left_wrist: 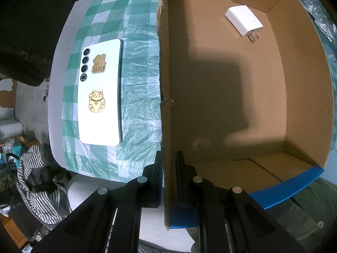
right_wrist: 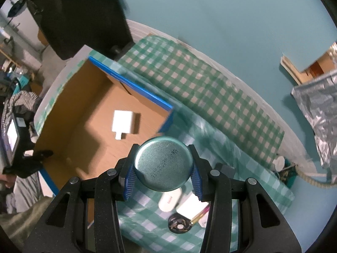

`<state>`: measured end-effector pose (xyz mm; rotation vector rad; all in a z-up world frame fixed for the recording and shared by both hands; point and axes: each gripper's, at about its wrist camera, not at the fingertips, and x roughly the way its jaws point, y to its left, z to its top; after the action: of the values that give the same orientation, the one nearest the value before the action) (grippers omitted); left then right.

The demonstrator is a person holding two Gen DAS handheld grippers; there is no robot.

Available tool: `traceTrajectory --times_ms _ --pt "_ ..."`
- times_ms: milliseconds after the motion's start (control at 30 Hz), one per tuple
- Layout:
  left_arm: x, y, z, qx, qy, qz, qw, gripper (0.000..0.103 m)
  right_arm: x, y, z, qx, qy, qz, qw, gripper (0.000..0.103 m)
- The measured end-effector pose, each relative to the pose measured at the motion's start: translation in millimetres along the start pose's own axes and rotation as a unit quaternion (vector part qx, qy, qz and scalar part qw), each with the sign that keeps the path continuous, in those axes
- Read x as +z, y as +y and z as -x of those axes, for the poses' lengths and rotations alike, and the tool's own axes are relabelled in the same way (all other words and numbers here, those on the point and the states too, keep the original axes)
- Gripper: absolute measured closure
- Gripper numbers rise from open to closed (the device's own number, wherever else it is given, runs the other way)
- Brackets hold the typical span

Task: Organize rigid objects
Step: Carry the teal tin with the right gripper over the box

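Left wrist view: the left tongs (left_wrist: 168,181) are closed on the cardboard box's near wall (left_wrist: 165,105). A white charger (left_wrist: 242,21) lies inside at 1 o'clock; a white phone (left_wrist: 100,92) rests on the bench at 11 o'clock.

Right wrist view: the right tongs (right_wrist: 163,168) grip a round teal tin (right_wrist: 163,166); the box opening (right_wrist: 94,116) lies toward 10 o'clock.
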<state>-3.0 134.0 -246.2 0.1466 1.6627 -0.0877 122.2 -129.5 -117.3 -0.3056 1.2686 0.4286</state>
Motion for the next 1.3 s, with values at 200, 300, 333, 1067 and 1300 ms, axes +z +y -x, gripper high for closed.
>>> traceTrajectory --times_ms 200,300,333,1067,1300 --pt "1.0 1.2 -0.7 -0.002 0.002 0.002 1.0000 0.091 16.2 17.5 -3.2 0.010 -0.005 0.020 1.000 0.059" --pt "0.9 1.4 -1.8 -0.002 0.004 0.003 1.0000 0.091 24.6 25.7 -10.7 0.013 -0.002 0.030 0.999 0.059" --pt "1.2 1.6 -2.1 -0.002 0.005 0.003 1.0000 0.091 27.0 27.7 -13.8 0.013 0.000 0.033 0.999 0.059" --pt "-3.8 14.0 -12.3 -0.009 0.016 0.018 0.9997 0.091 33.2 43.4 -94.8 0.012 0.061 0.053 0.997 0.059" --pt "-5.1 15.8 -14.1 -0.010 0.020 0.016 0.9996 0.091 30.9 38.7 -100.1 0.013 0.065 0.045 0.997 0.059"
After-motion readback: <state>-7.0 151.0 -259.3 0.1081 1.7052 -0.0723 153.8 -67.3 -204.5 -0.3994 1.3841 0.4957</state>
